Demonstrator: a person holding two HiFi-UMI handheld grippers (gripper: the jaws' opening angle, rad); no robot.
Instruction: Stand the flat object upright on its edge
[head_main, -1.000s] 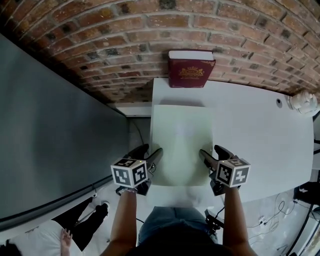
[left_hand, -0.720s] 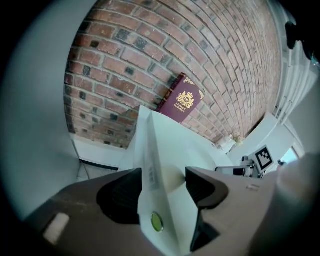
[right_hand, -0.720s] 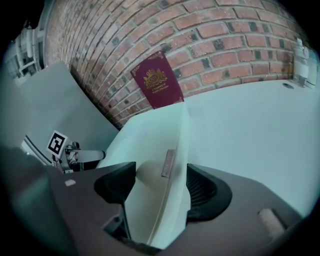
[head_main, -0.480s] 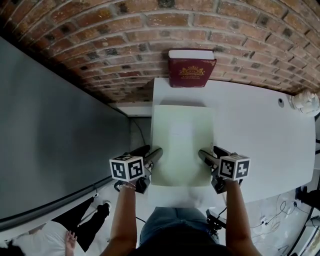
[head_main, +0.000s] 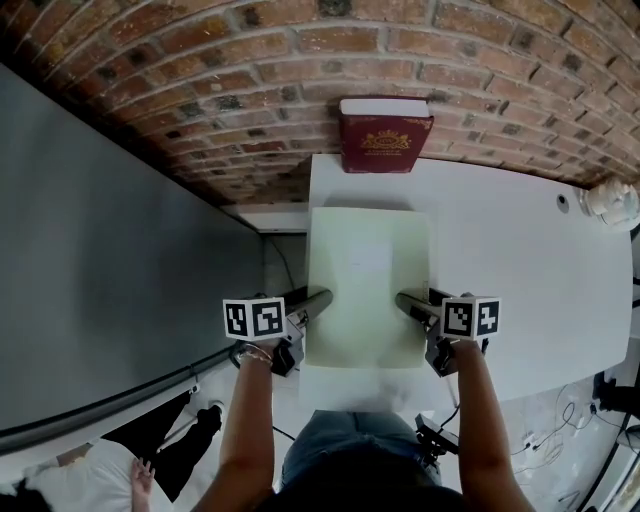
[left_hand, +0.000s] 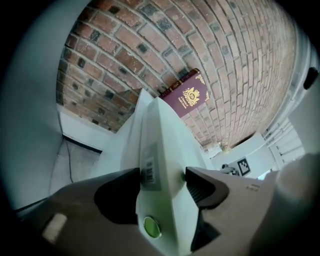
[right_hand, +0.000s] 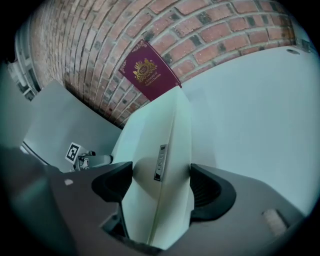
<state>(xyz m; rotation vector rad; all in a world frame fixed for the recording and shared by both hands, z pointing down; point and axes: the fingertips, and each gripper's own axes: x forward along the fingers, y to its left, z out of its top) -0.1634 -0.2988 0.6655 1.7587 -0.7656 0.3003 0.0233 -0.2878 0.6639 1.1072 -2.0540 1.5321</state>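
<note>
- The pale green flat object (head_main: 365, 285) is lying flat on the white bench (head_main: 520, 260), its far end pointing at a red book (head_main: 385, 135) that is standing against the brick wall.
- The left hand-held gripper (head_main: 318, 299) is straddling the object's left edge, and its pads appear to be clenching it.
- The right hand-held gripper (head_main: 408, 300) is at the opposite edge; its jaws are opening with the object's edge between them, so it is not yet gripping.
- Judging by this, nothing is raised yet. Still remaining: securing both sides, tipping the object up, and letting it stand on its edge.
</note>
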